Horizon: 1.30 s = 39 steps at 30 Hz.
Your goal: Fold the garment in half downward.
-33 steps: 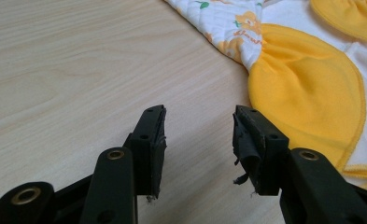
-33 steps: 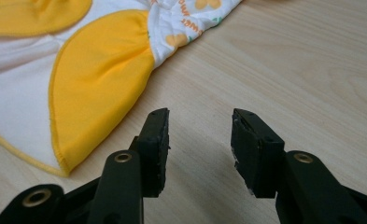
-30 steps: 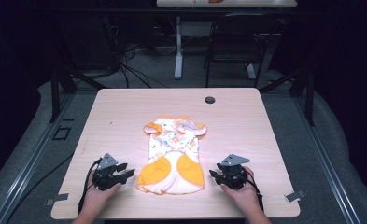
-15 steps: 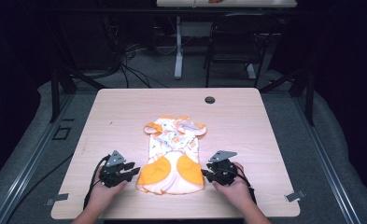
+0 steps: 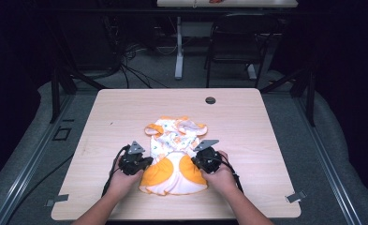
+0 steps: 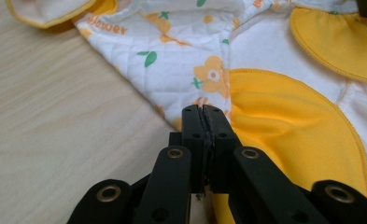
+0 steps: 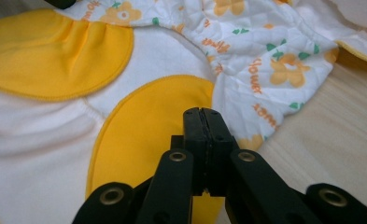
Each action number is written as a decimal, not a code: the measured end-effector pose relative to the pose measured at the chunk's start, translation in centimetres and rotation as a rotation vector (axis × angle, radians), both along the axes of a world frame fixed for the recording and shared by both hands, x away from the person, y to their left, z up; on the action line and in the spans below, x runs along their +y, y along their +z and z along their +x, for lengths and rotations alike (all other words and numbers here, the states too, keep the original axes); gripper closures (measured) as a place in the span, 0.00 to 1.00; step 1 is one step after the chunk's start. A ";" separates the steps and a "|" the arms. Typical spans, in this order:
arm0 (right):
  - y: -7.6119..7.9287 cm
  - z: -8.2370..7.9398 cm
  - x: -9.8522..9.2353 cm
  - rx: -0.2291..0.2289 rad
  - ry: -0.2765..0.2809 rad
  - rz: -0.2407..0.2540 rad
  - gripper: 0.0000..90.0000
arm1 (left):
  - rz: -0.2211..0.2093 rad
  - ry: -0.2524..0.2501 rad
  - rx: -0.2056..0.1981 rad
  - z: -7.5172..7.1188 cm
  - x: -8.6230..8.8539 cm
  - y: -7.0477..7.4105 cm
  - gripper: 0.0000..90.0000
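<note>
garment: baby romper point(image 5: 174, 157) flat mid-table, long axis running away from the person | left gripper point(image 5: 145, 162) pinched shut at its left edge | right gripper point(image 5: 196, 161) likewise at its right edge | both equally near

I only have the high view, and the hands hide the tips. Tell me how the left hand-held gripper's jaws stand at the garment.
Observer: The left hand-held gripper has just been closing; its jaws now meet at the garment edge beside the left orange patch, with no cloth showing between them.
Operator: Now report the right one.
Observer: The right hand-held gripper has just been closing too; its jaws are together over the right orange patch, again with no cloth visible between them.
</note>
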State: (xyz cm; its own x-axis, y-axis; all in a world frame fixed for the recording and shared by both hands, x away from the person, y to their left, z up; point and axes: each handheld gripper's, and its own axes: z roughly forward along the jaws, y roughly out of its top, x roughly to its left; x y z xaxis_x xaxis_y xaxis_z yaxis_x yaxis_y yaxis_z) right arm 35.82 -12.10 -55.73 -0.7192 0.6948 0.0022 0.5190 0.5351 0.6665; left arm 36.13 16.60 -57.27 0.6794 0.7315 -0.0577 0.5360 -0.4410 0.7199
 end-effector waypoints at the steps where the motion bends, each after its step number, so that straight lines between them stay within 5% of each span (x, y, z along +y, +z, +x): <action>1: 0.0 0.3 0.2 0.008 -0.004 -0.008 1.00 | 0.000 -0.006 -0.004 0.1 -0.3 0.1 0.99; 14: -1.1 0.5 0.7 0.042 0.001 -0.026 1.00 | 0.041 -0.052 0.007 0.0 -1.6 -0.1 0.99; 32: -0.9 -3.1 1.2 0.064 0.111 -0.053 1.00 | 0.038 -0.140 0.031 -3.2 -0.3 -0.1 0.99; 39: 0.1 -3.2 0.9 0.078 0.137 -0.047 0.99 | 0.039 -0.157 0.031 -3.4 -0.4 0.9 0.99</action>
State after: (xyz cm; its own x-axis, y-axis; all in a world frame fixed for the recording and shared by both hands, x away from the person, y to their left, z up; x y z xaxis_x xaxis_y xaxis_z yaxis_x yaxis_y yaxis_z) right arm 32.61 -11.17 -55.62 -0.8061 0.5909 0.0315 0.4881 0.6339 0.6000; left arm 32.75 16.22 -56.34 0.7839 0.6185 -0.0547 0.4802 -0.5481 0.6848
